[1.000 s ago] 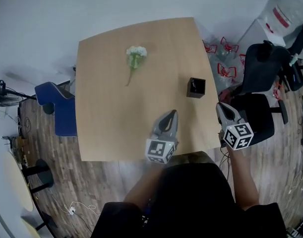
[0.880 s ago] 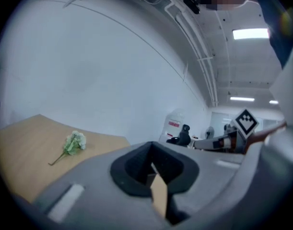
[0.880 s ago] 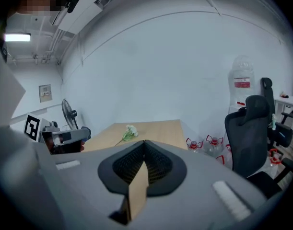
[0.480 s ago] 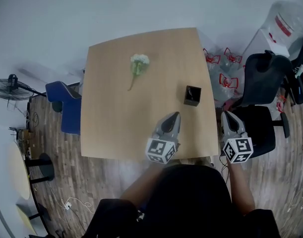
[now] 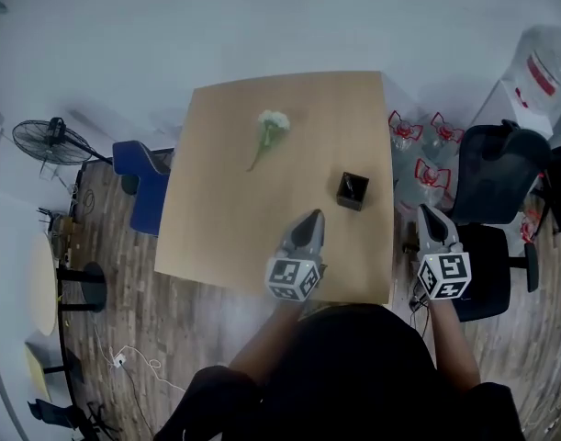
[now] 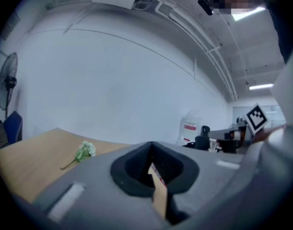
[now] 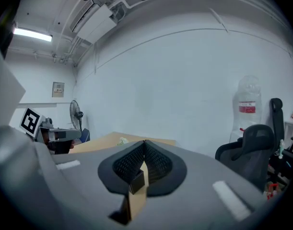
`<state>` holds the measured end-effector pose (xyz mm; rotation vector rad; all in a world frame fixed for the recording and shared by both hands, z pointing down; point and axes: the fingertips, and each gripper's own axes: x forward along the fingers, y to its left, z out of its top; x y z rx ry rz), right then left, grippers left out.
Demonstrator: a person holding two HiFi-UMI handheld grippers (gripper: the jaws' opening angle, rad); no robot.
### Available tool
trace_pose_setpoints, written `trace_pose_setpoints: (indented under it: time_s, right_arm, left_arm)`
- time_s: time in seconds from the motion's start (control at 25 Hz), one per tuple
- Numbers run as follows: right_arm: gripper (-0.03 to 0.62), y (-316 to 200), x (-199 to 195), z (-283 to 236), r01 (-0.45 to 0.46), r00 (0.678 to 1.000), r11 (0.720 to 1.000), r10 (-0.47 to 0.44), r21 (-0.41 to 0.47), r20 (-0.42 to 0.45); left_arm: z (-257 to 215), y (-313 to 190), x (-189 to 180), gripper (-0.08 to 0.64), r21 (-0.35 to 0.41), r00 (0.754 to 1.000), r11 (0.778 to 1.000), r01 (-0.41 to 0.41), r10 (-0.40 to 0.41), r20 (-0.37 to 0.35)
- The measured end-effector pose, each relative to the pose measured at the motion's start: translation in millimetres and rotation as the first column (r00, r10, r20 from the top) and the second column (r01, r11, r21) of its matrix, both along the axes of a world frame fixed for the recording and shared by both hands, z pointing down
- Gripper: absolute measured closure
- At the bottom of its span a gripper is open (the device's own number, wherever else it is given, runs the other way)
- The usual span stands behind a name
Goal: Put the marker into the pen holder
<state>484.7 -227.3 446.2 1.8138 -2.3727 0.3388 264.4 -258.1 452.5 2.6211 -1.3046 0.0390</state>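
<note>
A black square pen holder [image 5: 352,191] stands on the right part of the wooden table [image 5: 225,228]. I see no marker on the table, and what is inside the holder is too small to tell. My left gripper [image 5: 311,218] is shut and empty over the table's near edge, left of and nearer than the holder. Off the table's right side, my right gripper [image 5: 427,212] is also shut and empty. Past the closed jaws of the right gripper [image 7: 144,143], the holder [image 7: 136,181] shows as a small dark block. The left gripper [image 6: 150,145] points along the table.
A white flower with a green stem [image 5: 271,129] lies at the table's far middle, seen also as the flower [image 6: 83,152]. Black office chairs [image 5: 491,177] and a water bottle [image 5: 546,67] stand to the right. A blue chair [image 5: 147,186] and a fan [image 5: 46,141] are to the left.
The head view has shifted, so the table now sits further right and down in it. Both grippers stay shut near the near edge; flower and holder keep their places on the table.
</note>
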Motion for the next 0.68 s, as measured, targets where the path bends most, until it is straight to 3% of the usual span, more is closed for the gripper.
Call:
trace_pose_setpoints:
  time_s: [0.12,0.68]
  right_arm:
    - [0.591,-1,9,-7,0.017,1.0,0.999,-0.017,0.029,-0.004]
    - [0.591,13,63,7,0.084,0.996,0.996,-0.084,0.025,0.02]
  left_arm:
    - [-4,3,2,0.558,0.039,0.998,0.998,0.045,-0.047,0.044]
    - [-4,24,68,0.558,0.024,0.992,0.992,0.124,-0.125,0.015]
